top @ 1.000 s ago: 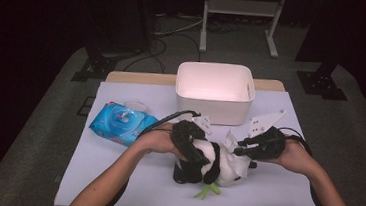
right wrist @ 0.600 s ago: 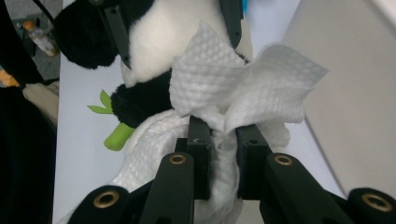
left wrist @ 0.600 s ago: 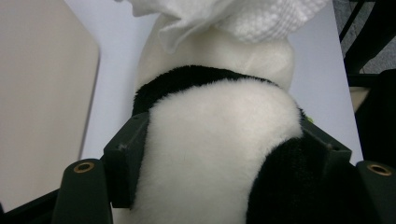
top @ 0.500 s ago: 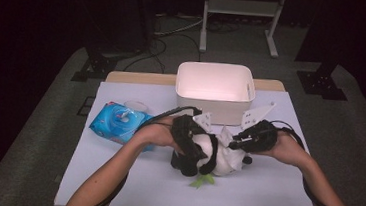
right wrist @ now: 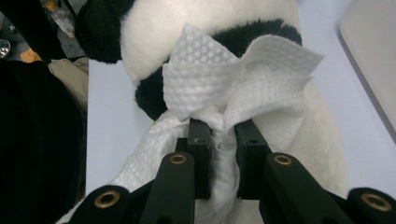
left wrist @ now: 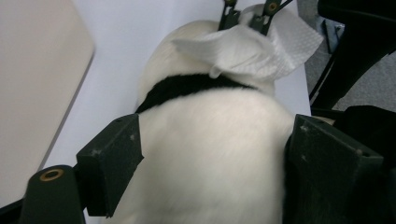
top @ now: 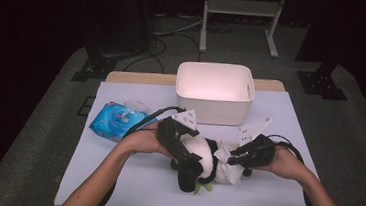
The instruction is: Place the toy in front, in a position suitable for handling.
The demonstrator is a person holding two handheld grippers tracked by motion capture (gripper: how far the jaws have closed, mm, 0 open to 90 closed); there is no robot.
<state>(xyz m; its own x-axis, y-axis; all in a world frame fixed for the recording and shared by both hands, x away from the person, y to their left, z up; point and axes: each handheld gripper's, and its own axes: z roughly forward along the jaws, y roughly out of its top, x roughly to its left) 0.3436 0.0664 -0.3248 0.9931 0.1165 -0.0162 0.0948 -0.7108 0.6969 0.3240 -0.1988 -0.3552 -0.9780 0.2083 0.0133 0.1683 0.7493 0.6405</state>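
Near the table's (top: 113,187) front edge we straddle the panda (left wrist: 210,154), lying left to right, with the left gripper's (top: 180,145) jaws just spreading, while our right gripper (right wrist: 219,135) pinches the wipe (right wrist: 243,88) against its right end, nearer.

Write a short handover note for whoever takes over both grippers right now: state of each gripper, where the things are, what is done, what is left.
Left gripper: jaws astride the panda plush, just been opening, pads seemingly off the fur.
Right gripper: shut on a bunched white wipe, pressed against the plush.
Plush lies on the table, in front of the white bin; blue wipes pack at left.
Done: wipe taken, brought to the plush.
Left, probably: steady the plush again, finish wiping.
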